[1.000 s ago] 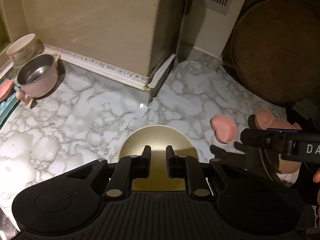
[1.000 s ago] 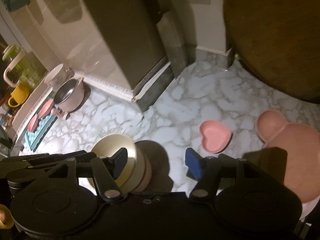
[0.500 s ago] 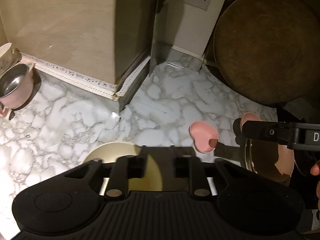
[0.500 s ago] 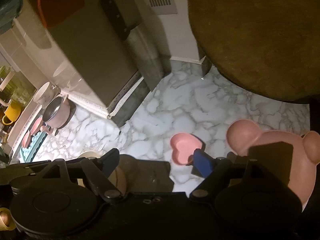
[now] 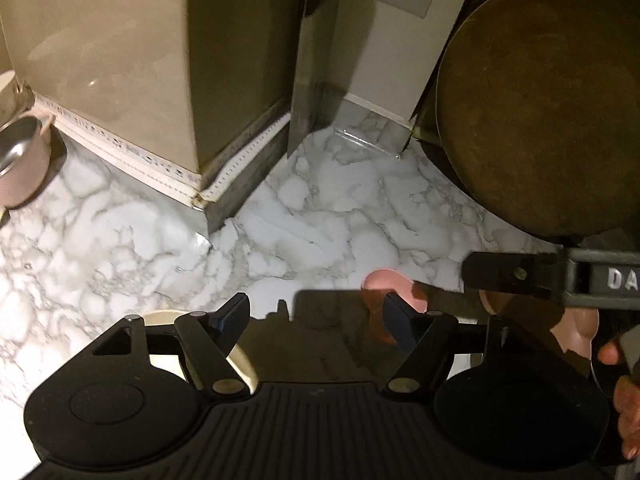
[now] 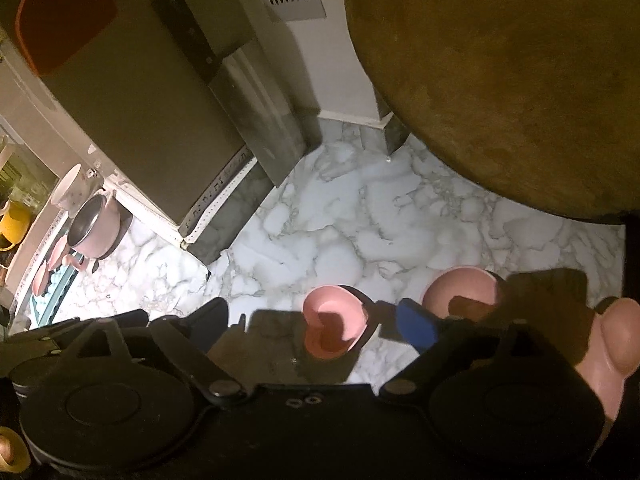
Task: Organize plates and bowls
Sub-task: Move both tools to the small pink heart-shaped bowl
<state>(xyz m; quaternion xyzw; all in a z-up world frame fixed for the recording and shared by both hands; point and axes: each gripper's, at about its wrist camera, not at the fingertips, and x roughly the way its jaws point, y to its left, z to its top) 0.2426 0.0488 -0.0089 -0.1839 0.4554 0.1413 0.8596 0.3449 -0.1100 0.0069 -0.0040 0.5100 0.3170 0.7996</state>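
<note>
My left gripper [image 5: 316,316] is open and empty above the marble counter; a cream bowl [image 5: 236,354] sits on the counter under its left finger. A small pink heart-shaped dish [image 5: 394,282] lies beside its right finger. In the right wrist view the heart dish [image 6: 334,316] lies between the fingers of my open right gripper [image 6: 316,318], seemingly below them. A pink bear-shaped plate [image 6: 464,292] lies to the right of it, partly hidden by the gripper.
A large round wooden board [image 5: 540,104] leans at the back right. A pink metal-lined pot [image 6: 94,228] and a white cup [image 6: 68,186] stand far left by the wall. A cleaver [image 6: 248,96] hangs on the beige wall column. A yellow mug [image 6: 14,226] is at the left edge.
My left gripper has let go of the cream bowl, opened wide and shifted right. My right gripper has moved right and forward, so the heart dish now lies between its fingers.
</note>
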